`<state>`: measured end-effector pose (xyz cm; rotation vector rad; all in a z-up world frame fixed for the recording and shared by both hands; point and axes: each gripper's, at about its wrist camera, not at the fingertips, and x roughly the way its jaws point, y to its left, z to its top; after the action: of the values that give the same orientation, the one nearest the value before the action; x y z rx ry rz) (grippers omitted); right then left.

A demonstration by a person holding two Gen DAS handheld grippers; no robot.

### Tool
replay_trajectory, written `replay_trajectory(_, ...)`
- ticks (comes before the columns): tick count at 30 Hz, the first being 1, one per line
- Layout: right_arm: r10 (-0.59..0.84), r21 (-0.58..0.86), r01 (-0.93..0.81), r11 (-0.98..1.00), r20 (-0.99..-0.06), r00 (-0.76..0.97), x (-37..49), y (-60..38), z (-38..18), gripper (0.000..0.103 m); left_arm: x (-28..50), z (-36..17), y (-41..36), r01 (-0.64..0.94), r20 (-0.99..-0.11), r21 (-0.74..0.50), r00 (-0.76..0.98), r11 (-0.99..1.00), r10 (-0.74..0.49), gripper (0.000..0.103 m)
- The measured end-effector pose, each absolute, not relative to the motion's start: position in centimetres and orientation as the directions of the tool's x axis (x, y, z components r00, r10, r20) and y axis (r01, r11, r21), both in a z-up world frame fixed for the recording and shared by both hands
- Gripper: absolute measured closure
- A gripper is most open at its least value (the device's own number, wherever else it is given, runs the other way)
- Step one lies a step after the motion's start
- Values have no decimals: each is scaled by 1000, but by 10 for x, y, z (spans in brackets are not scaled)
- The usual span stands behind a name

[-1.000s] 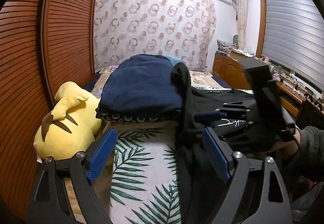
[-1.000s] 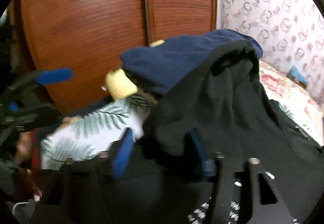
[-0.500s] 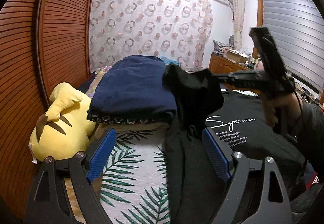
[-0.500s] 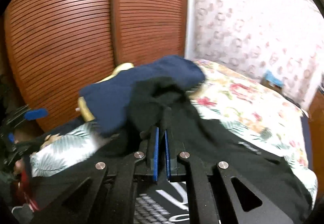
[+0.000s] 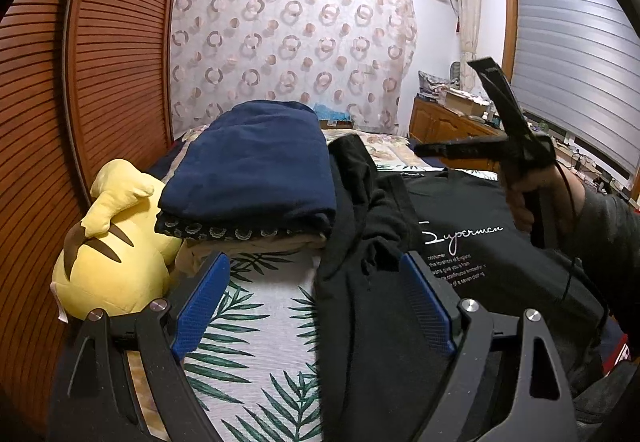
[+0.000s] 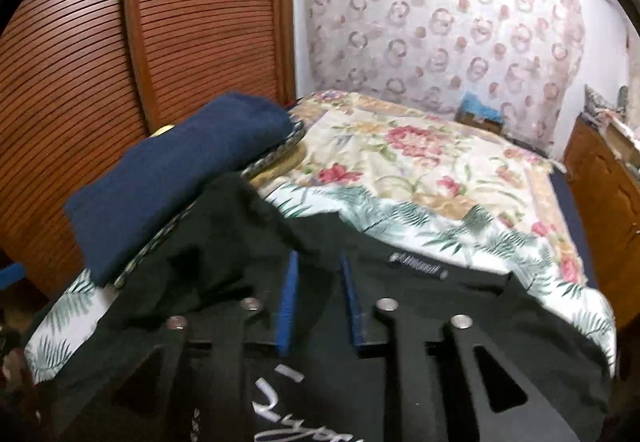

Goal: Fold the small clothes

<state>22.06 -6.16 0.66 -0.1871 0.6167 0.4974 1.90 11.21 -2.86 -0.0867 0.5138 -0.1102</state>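
One black T-shirt [image 5: 460, 242] spread flat, white script, left gripper [image 5: 316, 298] wide apart, right gripper [image 6: 318, 298] just reopened, empty.

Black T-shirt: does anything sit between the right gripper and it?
Nothing visible does. The right gripper hangs just above the black T-shirt, jaws slightly apart and empty, having just opened. The folded navy pile lies off to the side, under the shirt's sleeve only.
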Motion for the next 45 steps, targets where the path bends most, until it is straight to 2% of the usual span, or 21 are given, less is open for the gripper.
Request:
replay_trajectory(2, 407, -16, -523, 852, -609, 681, 214, -61, -2, 66, 20, -29, 112, 81, -486, -112, 865, 990, -126, 16)
replay_trajectory(4, 420, -7, -544, 839, -627, 656, 214, -66, -12, 64, 21, -29, 110, 83, -487, -118, 864, 990, -130, 16)
replay_trajectory(8, 397, -25, -556, 831, -674, 623, 217, -66, -34, 64, 27, -27, 106, 95, -490, -112, 861, 989, -138, 16)
replay_trajectory(12, 394, -10, -542, 840, -675, 624, 213, -87, -42, 64, 40, -26, 98, 116, -502, -82, 853, 990, -141, 16)
replay_trajectory(19, 329, -27, -488, 872, -705, 628, 210, -132, -32, 63, 75, -18, 71, 190, -519, -59, 833, 980, -192, 16)
replay_trajectory(21, 313, -24, -476, 879, -723, 616, 212, -151, -36, 60, 85, -16, 65, 211, -525, -61, 825, 976, -211, 20)
replay_trajectory(25, 272, -38, -450, 892, -750, 603, 210, -181, -43, 54, 110, -14, 51, 242, -552, -53, 801, 969, -231, 37)
replay_trajectory(29, 269, -26, -431, 902, -747, 608, 208, -202, -39, 44, 132, -15, 44, 253, -579, -52, 781, 966, -235, 52)
replay_trajectory(35, 271, -27, -422, 906, -729, 628, 206, -213, -46, 26, 159, -18, 31, 260, -618, -32, 754, 965, -223, 60)
replay_trajectory(39, 264, -37, -425, 905, -732, 628, 209, -204, -47, 25, 184, -24, 19, 259, -658, -8, 726, 966, -200, 63)
replay_trajectory(45, 263, -39, -425, 904, -734, 627, 212, -204, -46, 24, 219, -36, 10, 210, -713, 66, 694, 975, -102, 63)
